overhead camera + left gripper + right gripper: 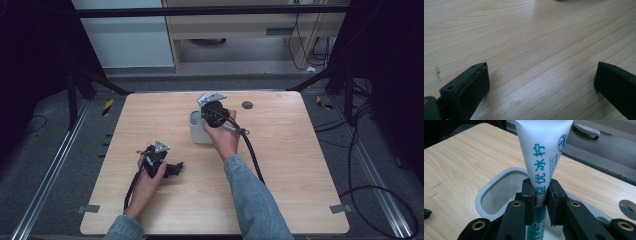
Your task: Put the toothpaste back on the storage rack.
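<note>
A light wooden surface [280,165] with rounded corners is seen from the high view, bare over most of its area. Wide open room is left along the right edge, across the near edge between the two forearms, and toward the far left corner. A small dark round disc [247,105] lies close to the far edge, right of centre. Beyond the edges, metal rails and loose cables are seen on the floor.

A pale grey container [196,131] with a rounded rectangular rim stands in the far half of the surface, slightly left of centre. The right tongs [209,116] are held directly over it by the right hand [223,137]. In the right gripper view the right tongs [541,200] are closed on a white tube [543,152] printed with teal characters. The tube is clamped at its narrow lower part, and its wide flat end rises upright above the jaws. The container's open mouth [499,192] is seen just behind and below the clamped tube; whether the tube's lower end touches the container cannot be told.

The left tongs [172,169] are held by the left hand [150,182] low over the near left part of the surface, well apart from the container. In the left gripper view the left tongs [541,82] are spread wide, with bare wood between the jaws.
</note>
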The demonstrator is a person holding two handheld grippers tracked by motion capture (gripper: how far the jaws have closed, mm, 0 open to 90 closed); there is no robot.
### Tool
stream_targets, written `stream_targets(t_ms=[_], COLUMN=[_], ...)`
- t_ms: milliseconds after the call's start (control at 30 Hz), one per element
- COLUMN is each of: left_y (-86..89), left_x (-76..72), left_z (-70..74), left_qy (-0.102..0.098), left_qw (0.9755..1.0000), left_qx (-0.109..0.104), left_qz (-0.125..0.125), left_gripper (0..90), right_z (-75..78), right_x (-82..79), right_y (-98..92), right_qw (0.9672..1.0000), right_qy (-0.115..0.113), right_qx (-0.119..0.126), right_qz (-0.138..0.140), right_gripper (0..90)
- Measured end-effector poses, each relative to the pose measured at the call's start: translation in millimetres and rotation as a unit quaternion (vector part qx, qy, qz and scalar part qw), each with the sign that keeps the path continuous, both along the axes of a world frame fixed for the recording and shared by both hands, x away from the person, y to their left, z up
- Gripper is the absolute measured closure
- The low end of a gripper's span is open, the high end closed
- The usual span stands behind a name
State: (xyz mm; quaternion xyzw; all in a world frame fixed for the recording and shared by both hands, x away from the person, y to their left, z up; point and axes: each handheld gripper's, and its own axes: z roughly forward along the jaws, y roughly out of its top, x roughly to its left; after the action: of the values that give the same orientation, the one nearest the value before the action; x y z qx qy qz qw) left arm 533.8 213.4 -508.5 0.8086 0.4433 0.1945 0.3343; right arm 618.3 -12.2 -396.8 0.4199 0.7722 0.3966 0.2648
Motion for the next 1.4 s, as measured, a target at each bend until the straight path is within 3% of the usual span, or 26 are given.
stream_targets(t_ms=[833, 1400], left_y=[0.0, 0.0], left_x=[0.1, 0.1], left_z=[0.0, 0.0], left_qy=[0.0, 0.0], left_qw=[1.0, 1.0], left_qx=[0.0, 0.0], left_qz=[0.0, 0.0], left_gripper=[0.0, 0.0], right_z=[-0.4, 4.3], right_x=[7.5, -2.2], right_y=[2.2, -3.5], right_qw=[0.9998, 0.9998], right_qy=[0.018, 0.015], right_qx=[0.003, 0.001], right_qz=[0.003, 0.016], right_gripper=[74.9, 72.8])
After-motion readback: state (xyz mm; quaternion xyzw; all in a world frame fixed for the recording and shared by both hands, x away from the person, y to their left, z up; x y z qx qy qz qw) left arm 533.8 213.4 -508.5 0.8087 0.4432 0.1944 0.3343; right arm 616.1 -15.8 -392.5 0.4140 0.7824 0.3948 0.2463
